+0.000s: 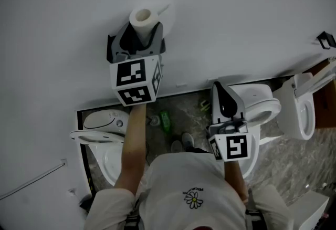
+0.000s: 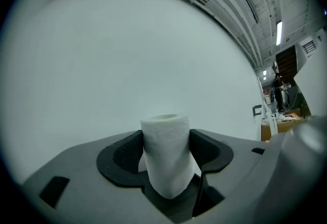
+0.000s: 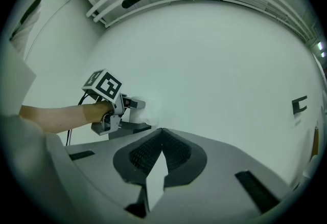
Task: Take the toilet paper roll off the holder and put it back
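the left gripper (image 2: 166,141) pinches the toilet paper roll (image 2: 167,164) between its pads (image 2: 125,154), close to the white wall (image 2: 127,54); the right gripper (image 3: 162,136) sits further back, jaws pressed together, empty.

Toilet paper roll (image 2: 166,159): white and soft-textured, with the open hollow core showing at its upper end. It stands upright between the two dark ribbed pads (image 2: 125,154) of the left gripper (image 2: 166,151), and the pads press on its opposite sides. The body is not a clean cylinder: it widens toward the lower end, and a loose edge of sheet hangs out at the lower right. In the head view the roll (image 1: 143,20) sticks out past the jaw tips, core end toward the camera, in front of a plain white wall (image 1: 236,19). In the right gripper view it is washed out against the wall, so no detail can be read.
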{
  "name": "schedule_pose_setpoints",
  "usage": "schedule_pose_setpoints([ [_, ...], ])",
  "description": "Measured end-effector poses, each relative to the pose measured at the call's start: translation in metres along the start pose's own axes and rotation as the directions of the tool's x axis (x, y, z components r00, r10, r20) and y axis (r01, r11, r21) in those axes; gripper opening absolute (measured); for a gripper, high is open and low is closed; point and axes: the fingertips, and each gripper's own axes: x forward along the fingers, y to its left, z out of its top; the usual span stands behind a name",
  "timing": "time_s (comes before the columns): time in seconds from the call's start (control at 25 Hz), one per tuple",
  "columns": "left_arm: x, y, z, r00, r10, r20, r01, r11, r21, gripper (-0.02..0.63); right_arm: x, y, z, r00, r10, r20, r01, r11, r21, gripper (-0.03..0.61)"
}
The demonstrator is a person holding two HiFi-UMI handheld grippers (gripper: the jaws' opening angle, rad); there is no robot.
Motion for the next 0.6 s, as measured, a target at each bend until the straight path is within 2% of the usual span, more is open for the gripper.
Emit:
schedule_pose_setpoints([
  [0.28,-0.003,-0.002,0.001,1.0,-0.015,-0.001,0.015,0.999,0.028,0.287,-0.002,0.005,-0.003,1.0,0.005,-0.01,-0.005,1.0,0.001,0.009],
  [0.4,-0.004,-0.003,-0.003,0.998,-0.027,-0.054,0.031,0.997,0.077,0.287,-0.003,0.01,-0.005,1.0,0.013,-0.015,-0.013,1.0,0.005,0.009],
  [0.48,-0.003,-0.004,-0.009,0.995,-0.036,-0.089,0.042,0.997,0.068,0.287,-0.002,0.014,-0.005,1.0,0.02,-0.016,-0.019,1.0,0.003,0.009],
  [0.6,-0.002,-0.004,-0.015,0.994,-0.033,-0.1,0.036,0.999,0.03,0.287,-0.002,0.016,-0.005,1.0,0.021,-0.023,-0.021,1.0,-0.004,0.009],
])
